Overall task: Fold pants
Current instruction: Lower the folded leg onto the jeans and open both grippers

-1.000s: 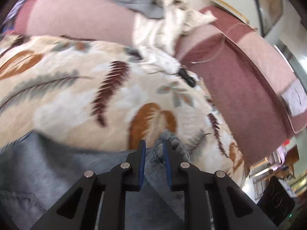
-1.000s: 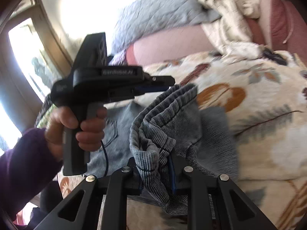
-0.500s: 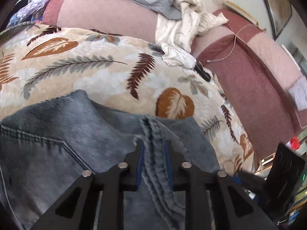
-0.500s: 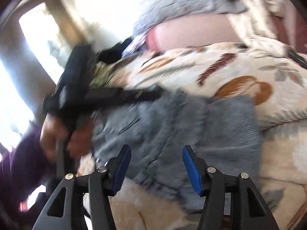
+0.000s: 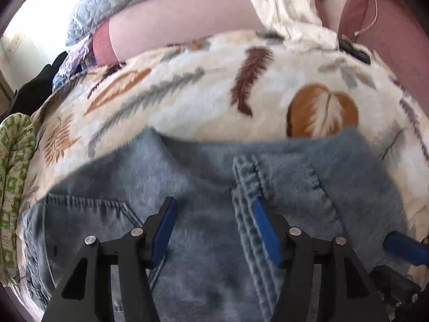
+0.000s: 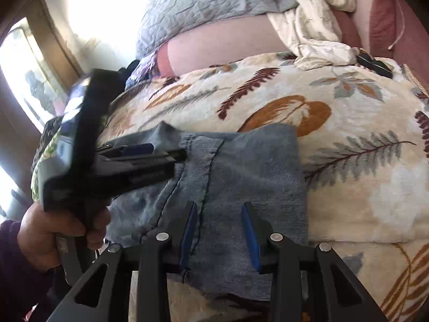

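Blue jeans (image 5: 203, 177) lie folded flat on a leaf-print blanket (image 5: 187, 99). My left gripper (image 5: 214, 216) hovers just over them with its jaws opening; nothing is pinched. A thick stitched hem (image 5: 245, 185) runs along the inside of its right pad. In the right wrist view the jeans (image 6: 249, 166) form a neat rectangle. My right gripper (image 6: 218, 226) stands over their near edge with jaws apart and closing. Flat denim lies under them, with none gripped. The left gripper (image 6: 166, 151), held by a hand (image 6: 53, 236), rests on the far left of the denim.
A pink sofa back (image 6: 222, 48) rises behind the blanket, with a grey quilt (image 6: 203, 2) and crumpled cream cloth (image 6: 316, 18) on it. A small black object (image 6: 375, 65) lies at the blanket's far right. A bright window (image 6: 24, 72) is at left.
Both grippers have let go of the denim they held a second ago and now stand apart. The bunched leg is laid down flat. The left gripper has tipped downward toward the jeans.
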`<state>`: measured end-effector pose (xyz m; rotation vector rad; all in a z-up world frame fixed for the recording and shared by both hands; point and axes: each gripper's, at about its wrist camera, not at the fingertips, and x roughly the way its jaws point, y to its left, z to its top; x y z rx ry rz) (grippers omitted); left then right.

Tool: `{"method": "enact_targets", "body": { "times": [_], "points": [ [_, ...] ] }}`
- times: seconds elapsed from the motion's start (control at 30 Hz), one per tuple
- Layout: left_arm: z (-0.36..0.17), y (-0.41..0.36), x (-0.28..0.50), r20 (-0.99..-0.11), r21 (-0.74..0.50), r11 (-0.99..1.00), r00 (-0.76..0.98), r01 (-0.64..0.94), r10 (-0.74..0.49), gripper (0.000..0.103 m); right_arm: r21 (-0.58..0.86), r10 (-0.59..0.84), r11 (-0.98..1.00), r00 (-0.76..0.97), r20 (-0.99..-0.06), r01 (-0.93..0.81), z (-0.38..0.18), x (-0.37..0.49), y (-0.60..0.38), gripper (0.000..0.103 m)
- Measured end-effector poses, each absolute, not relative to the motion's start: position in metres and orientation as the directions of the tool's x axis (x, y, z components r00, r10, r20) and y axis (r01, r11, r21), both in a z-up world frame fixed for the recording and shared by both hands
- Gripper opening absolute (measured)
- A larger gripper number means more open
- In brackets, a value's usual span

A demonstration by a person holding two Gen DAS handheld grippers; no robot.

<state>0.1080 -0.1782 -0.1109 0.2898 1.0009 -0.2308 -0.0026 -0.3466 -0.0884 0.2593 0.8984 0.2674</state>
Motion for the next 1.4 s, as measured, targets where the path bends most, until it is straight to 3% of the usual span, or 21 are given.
{"method": "enact_targets", "body": {
  "times": [0.1,0.23,0.57,0.67,1.13,1.27,1.4],
  "points": [
    [-0.112,-0.173,0.104,-0.839,0.164,0.935,0.543,0.315,-0.035,0.067,0.291,0.318,0.947,0.547,-0.775,-0.139,-0.099,-0.001,-0.338,0.037],
    [-0.111,-0.163,0.107,-0.849,0.117,0.947,0.524,0.299,-0.061,0.068,0.238,0.288,0.957,0.472,-0.834,-0.162,-0.117,0.003,-0.326,0.037],
    [-0.089,-0.116,0.053,-0.795,0.085,0.957,0.598,0.276,-0.102,0.070,0.294,0.312,0.947,0.574,-0.757,-0.128,-0.094,0.000,-0.342,0.038],
    [-0.082,-0.094,0.037,-0.775,0.082,0.968,0.626,0.239,-0.089,0.075,0.314,0.314,0.943,0.598,-0.737,-0.108,-0.089,0.001,-0.343,0.038],
    [-0.061,0.008,-0.017,-0.673,0.147,0.979,0.739,0.138,-0.003,0.075,0.334,0.262,0.942,0.667,-0.697,-0.021,-0.078,0.015,-0.316,0.038],
    [-0.056,0.047,-0.024,-0.645,0.125,0.991,0.763,0.057,0.038,0.075,0.315,0.245,0.949,0.678,-0.693,-0.020,-0.076,0.018,-0.299,0.038],
    [-0.053,0.091,-0.029,-0.627,0.028,0.995,0.774,-0.091,0.088,0.078,0.285,0.259,0.955,0.683,-0.683,-0.077,-0.075,0.019,-0.272,0.038]
  ]
}}
